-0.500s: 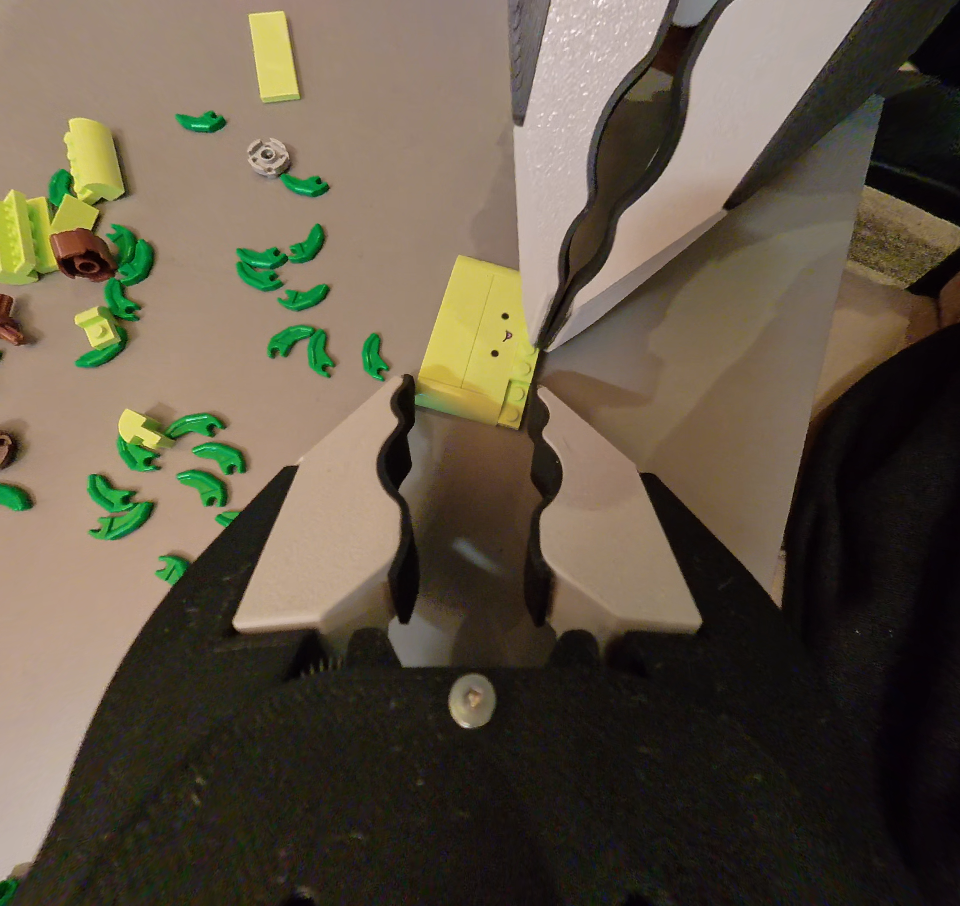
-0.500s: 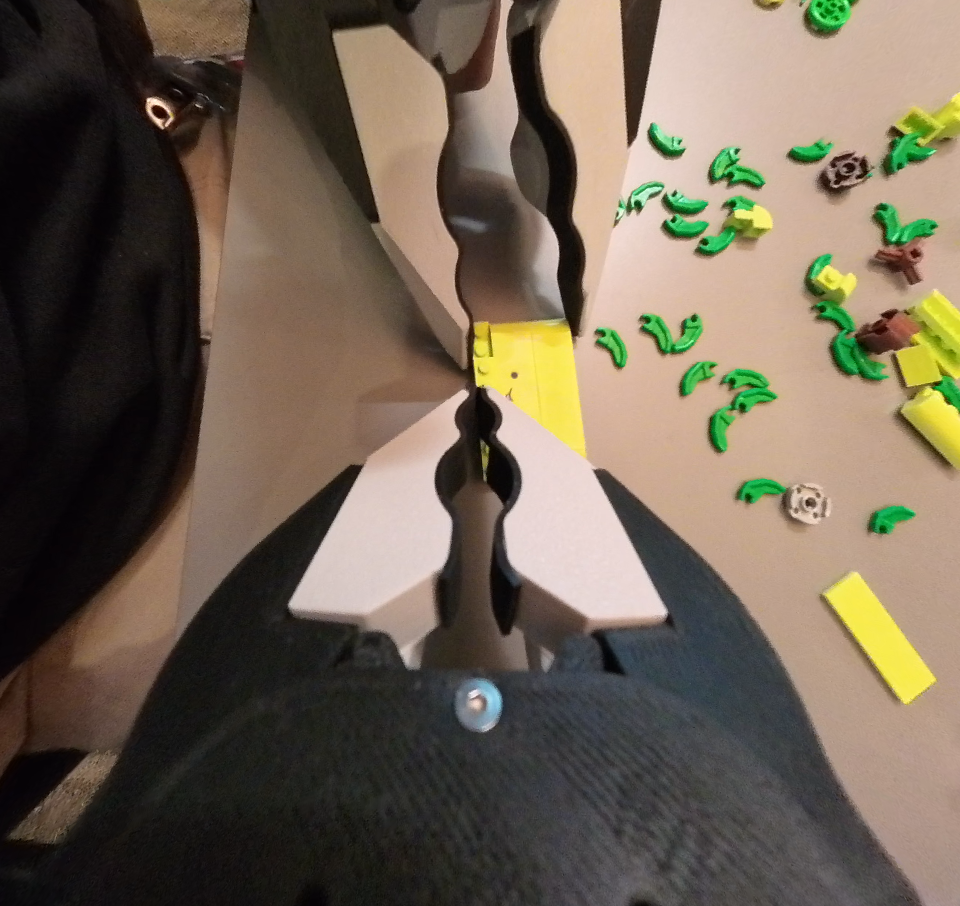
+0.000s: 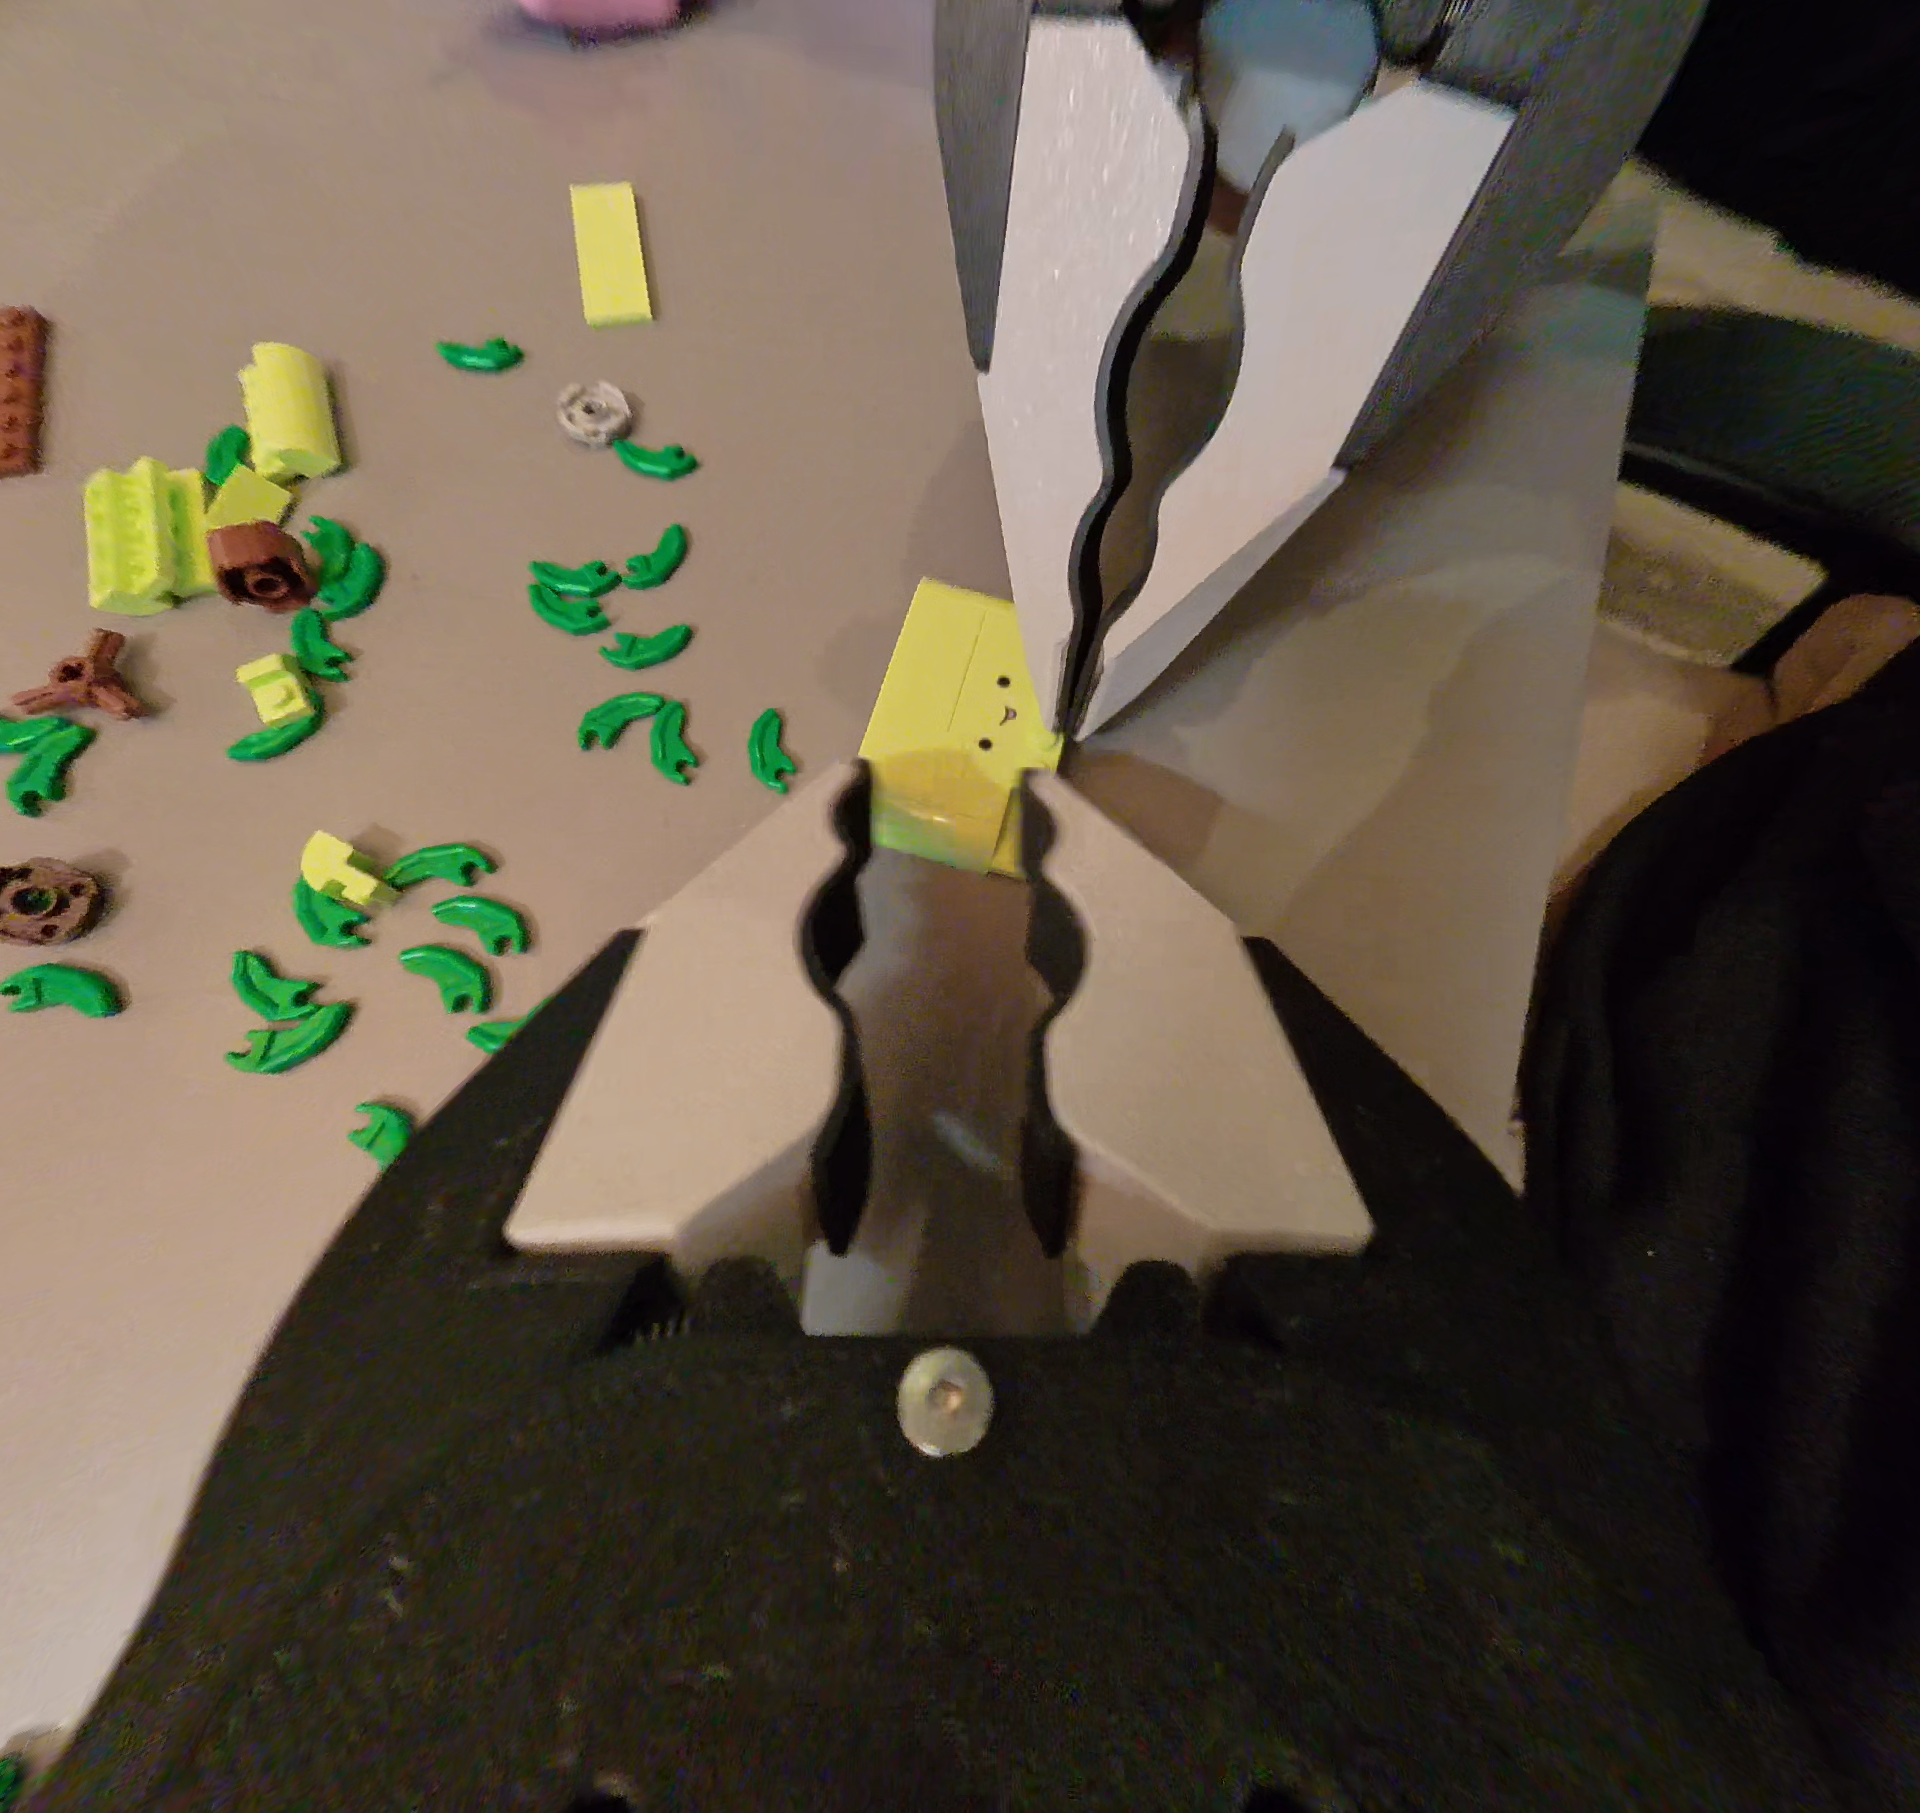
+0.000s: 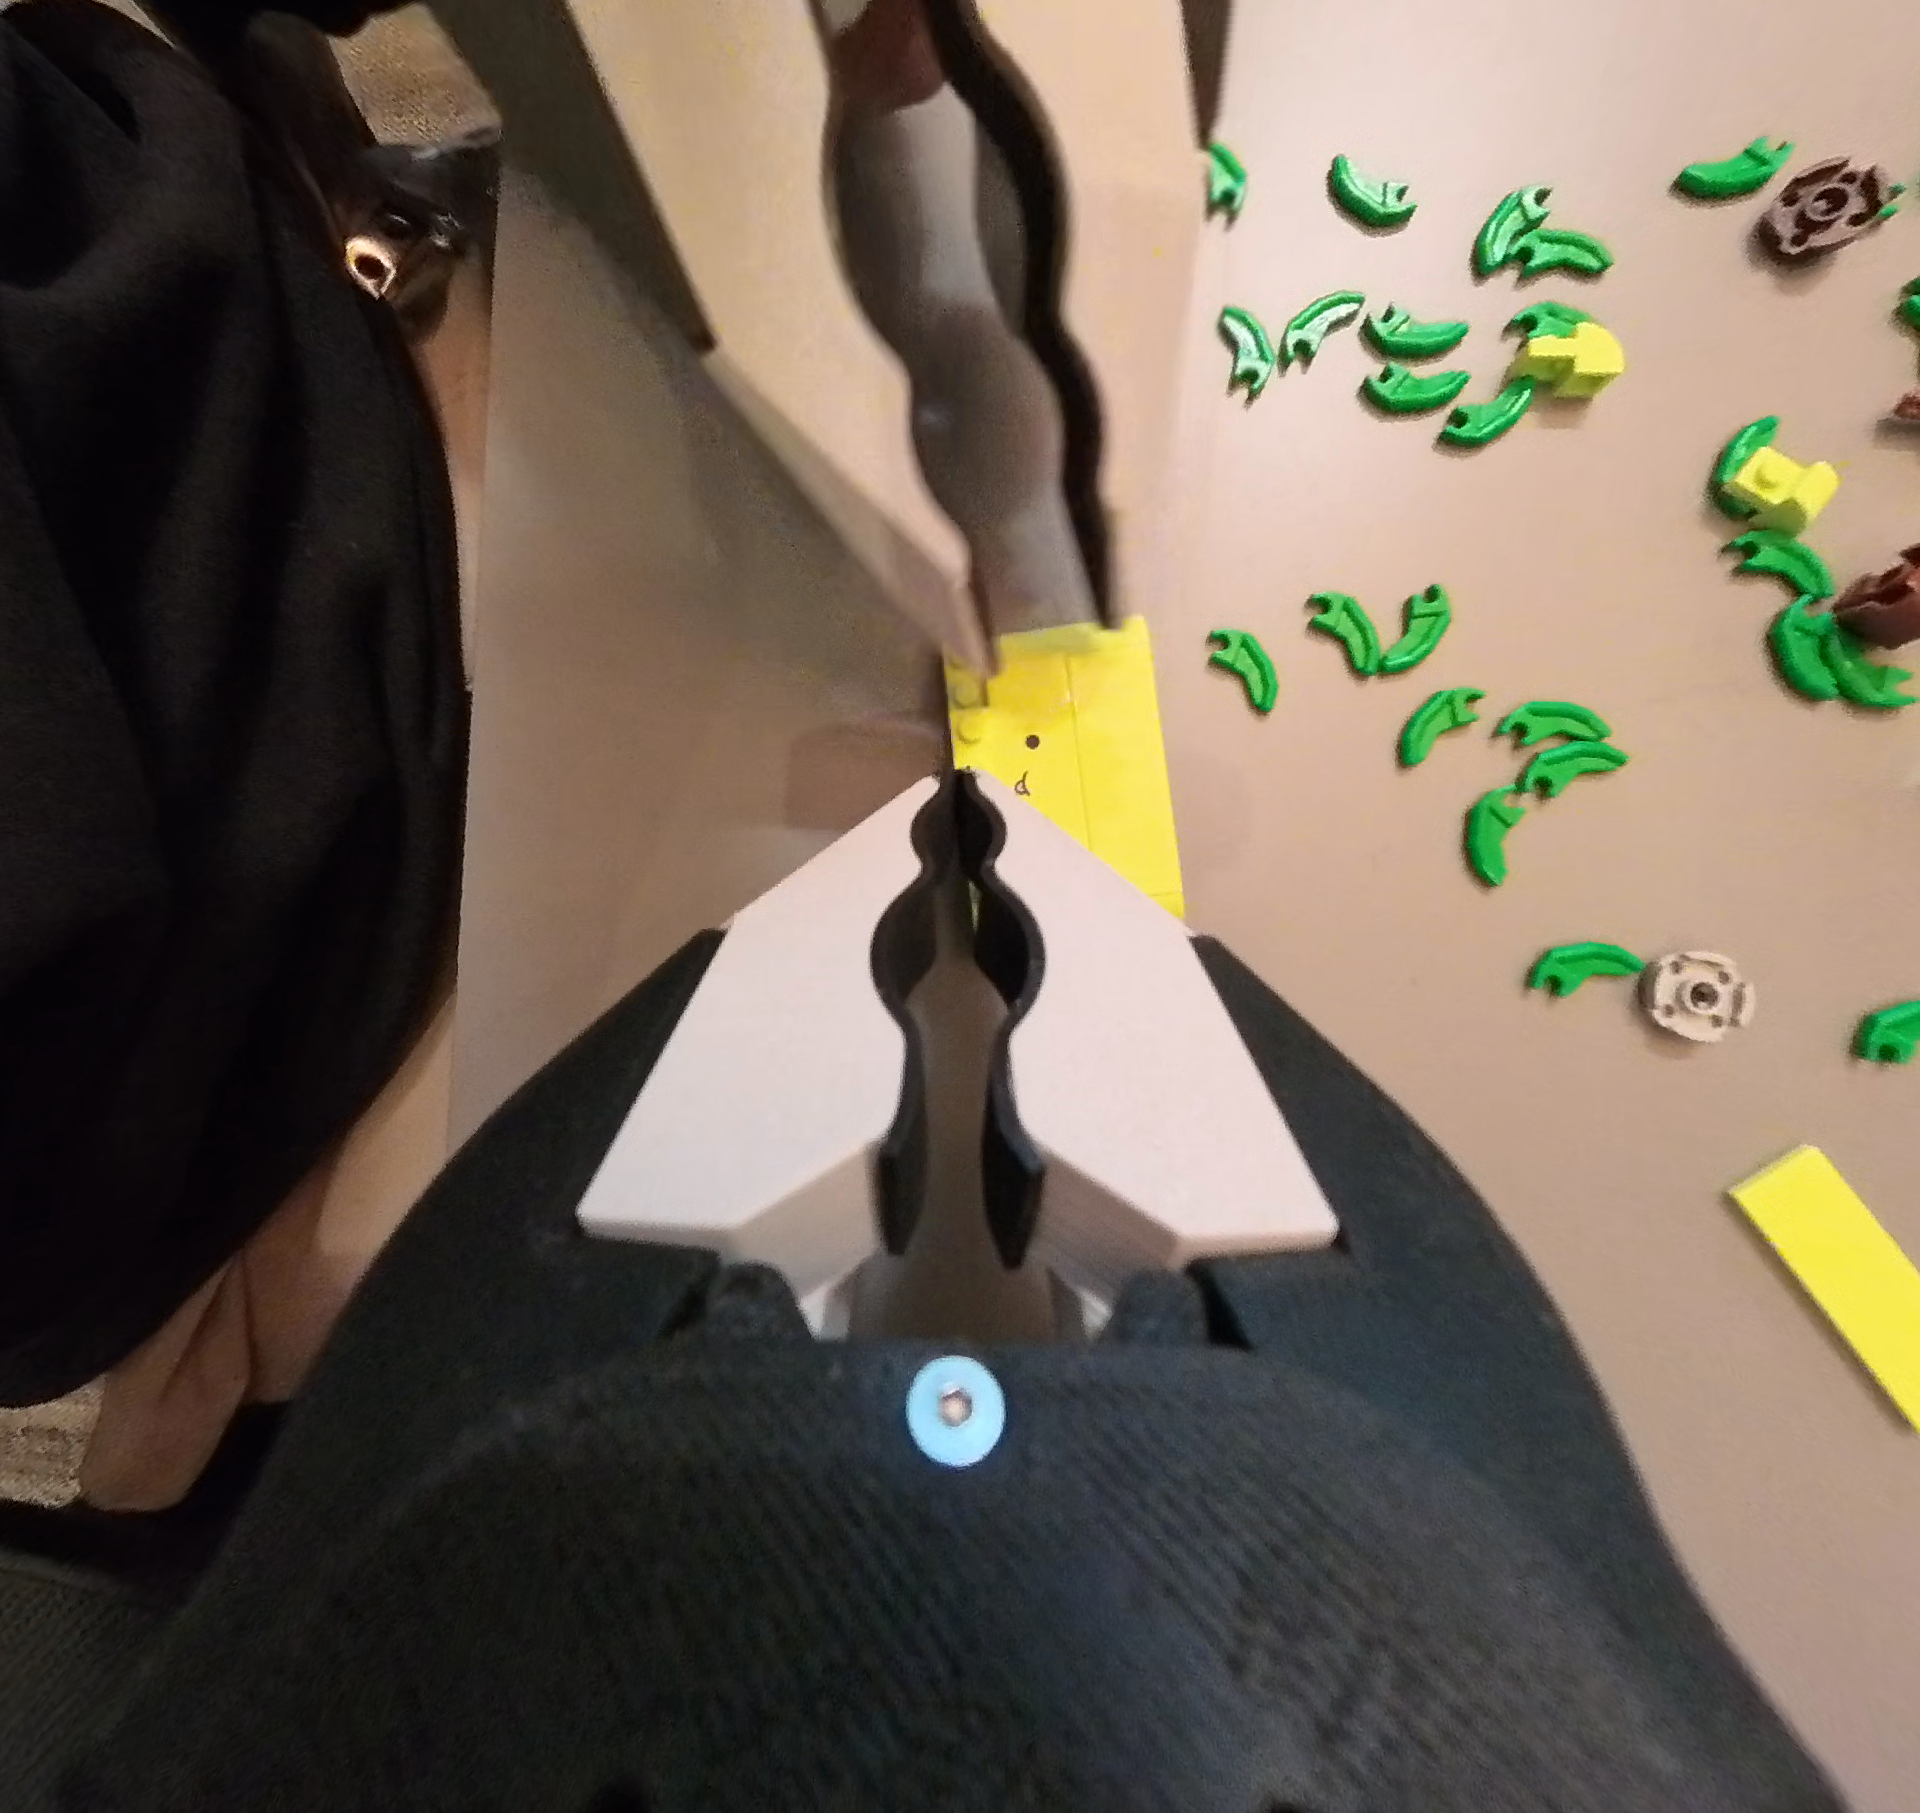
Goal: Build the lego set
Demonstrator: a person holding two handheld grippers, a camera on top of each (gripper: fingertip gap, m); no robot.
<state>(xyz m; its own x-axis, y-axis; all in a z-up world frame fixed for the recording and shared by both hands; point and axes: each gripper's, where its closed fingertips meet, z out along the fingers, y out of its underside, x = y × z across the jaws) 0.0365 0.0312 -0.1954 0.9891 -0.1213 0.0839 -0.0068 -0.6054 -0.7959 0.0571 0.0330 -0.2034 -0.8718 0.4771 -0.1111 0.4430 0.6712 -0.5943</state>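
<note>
With the left gripper (image 3: 943, 799) clamping the yellow block (image 3: 954, 714) between its tips, the right gripper (image 4: 961, 789), jaws closed and pinching its studded edge, is risking prying pieces apart.

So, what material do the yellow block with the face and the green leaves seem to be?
Yellow block: likely hard plastic, smooth with a slight sheen, sharp moulded edges and studs. Green leaves: probably the same plastic, glossier, with bright highlights on their curves.
</note>
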